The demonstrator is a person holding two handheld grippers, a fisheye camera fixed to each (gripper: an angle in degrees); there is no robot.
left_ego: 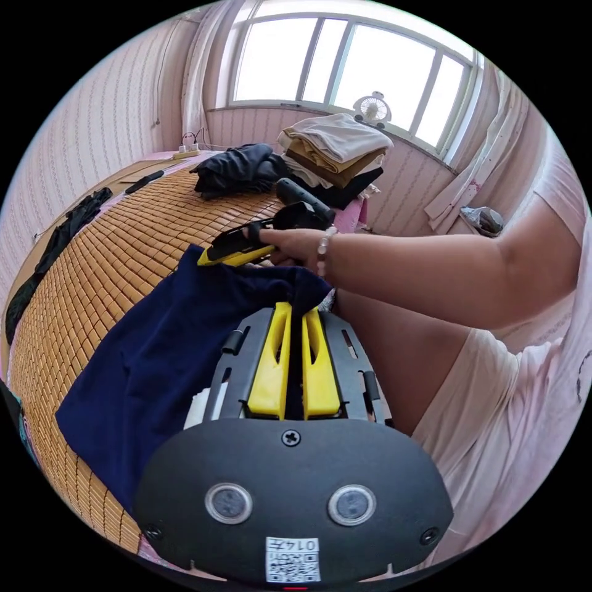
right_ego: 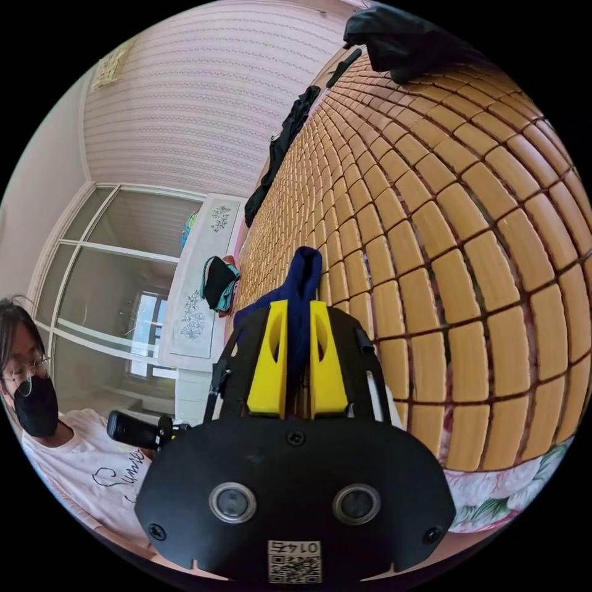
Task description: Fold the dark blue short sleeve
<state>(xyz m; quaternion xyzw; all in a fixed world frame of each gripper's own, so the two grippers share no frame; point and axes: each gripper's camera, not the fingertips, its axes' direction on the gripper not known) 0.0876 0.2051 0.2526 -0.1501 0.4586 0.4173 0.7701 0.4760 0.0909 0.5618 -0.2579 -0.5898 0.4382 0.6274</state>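
The dark blue short sleeve shirt (left_ego: 154,364) hangs over the bamboo mat (left_ego: 117,246), held up along one edge. My left gripper (left_ego: 295,317) is shut on that edge, with cloth pinched between its yellow jaws. Farther along the same edge, the right gripper (left_ego: 240,250) shows in a person's hand, pressed to the cloth. In the right gripper view, my right gripper (right_ego: 298,308) is shut on a bunched fold of the dark blue shirt (right_ego: 302,277), which sticks up past the jaws above the mat (right_ego: 468,216).
A stack of folded clothes (left_ego: 336,151) and a dark heap (left_ego: 237,166) lie at the mat's far end under the window. A black garment (left_ego: 55,246) trails along the mat's left edge. The person's arm (left_ego: 431,265) reaches across on the right.
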